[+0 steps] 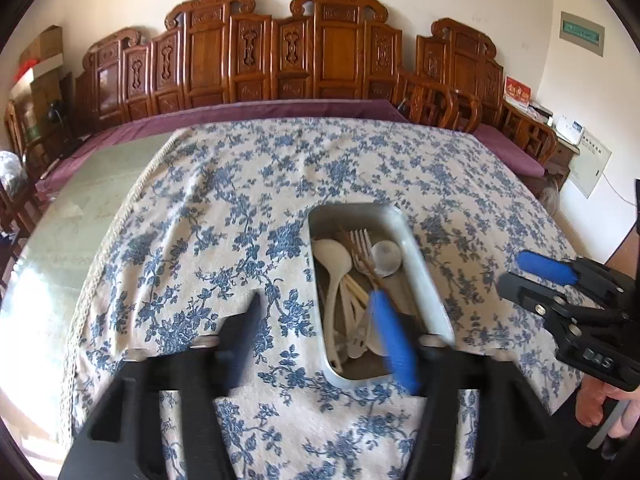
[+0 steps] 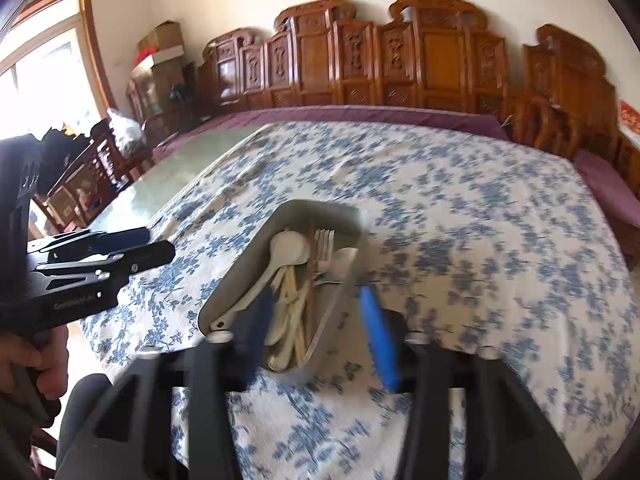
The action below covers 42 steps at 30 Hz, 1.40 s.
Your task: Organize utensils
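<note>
While both claws hang empty, the utensils lie in the metal tray.
Left claw and right claw gape above the floral-clothed desk.

Tablecloth white with blue floral print; tray dull grey metal; spoons cream-white, fork silver; gripper pads bright blue on black bodies; bench cushion purple; carved screen reddish-brown wood
</note>
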### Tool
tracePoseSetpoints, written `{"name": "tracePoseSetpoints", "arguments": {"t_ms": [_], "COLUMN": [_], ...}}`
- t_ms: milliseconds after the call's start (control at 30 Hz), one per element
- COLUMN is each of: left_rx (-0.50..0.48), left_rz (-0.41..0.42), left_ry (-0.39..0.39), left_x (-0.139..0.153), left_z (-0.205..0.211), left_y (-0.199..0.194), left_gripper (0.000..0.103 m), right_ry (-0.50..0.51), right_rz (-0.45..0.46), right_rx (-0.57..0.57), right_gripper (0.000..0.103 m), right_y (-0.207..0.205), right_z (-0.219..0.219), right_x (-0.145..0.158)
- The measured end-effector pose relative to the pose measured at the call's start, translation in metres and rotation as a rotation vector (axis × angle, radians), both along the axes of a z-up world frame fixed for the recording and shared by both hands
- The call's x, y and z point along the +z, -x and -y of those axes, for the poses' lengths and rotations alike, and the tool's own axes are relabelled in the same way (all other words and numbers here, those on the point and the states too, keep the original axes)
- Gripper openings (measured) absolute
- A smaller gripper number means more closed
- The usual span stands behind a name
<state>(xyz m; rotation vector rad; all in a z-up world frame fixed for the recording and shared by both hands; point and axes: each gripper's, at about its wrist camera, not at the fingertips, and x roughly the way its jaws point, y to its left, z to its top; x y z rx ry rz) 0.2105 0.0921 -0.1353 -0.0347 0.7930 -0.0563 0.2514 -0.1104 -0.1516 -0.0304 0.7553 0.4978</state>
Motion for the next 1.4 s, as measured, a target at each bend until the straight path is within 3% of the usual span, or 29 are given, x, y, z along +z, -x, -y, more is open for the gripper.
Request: {"name": "tracePoseSetpoints", "arguments": {"t_ms": [167,367,800,1000,1400], "left_rx": [0.006,0.020,0.005,-0.008,-0.012], "left_rz": [0.033,0.091,0.097,0.145,0.239], "left_ry": [0.013,-0.006,-0.018,0.007,-0.022], "left_x": [0.016,0.037,0.063,0.084,0.122], "left_z": [0.015,0.033,0.064,0.071,0.085], "left_y": [0.020,0.046,0.088,0.104,0.128], "left_gripper": [0.086,0.095,0.095,0.095,0.095], "right_ry": [0.001,-0.002,-0.014,-0.013,-0.024], "right_rz": [0.035,0.078,0.141,0.184,0.272], "right_rx": [-0.058,-0.111,-0.170,-0.184,-0.186], "right_gripper": [0.083,0.100,0.101,0.100,0.100], "right_y": [0.024,0.048,0.095,0.108,0.128], "right_z": [0.028,0.058,0.089,0.095,0.098], "right_x": [0.019,0.036,0.066,0.084,0.118]}}
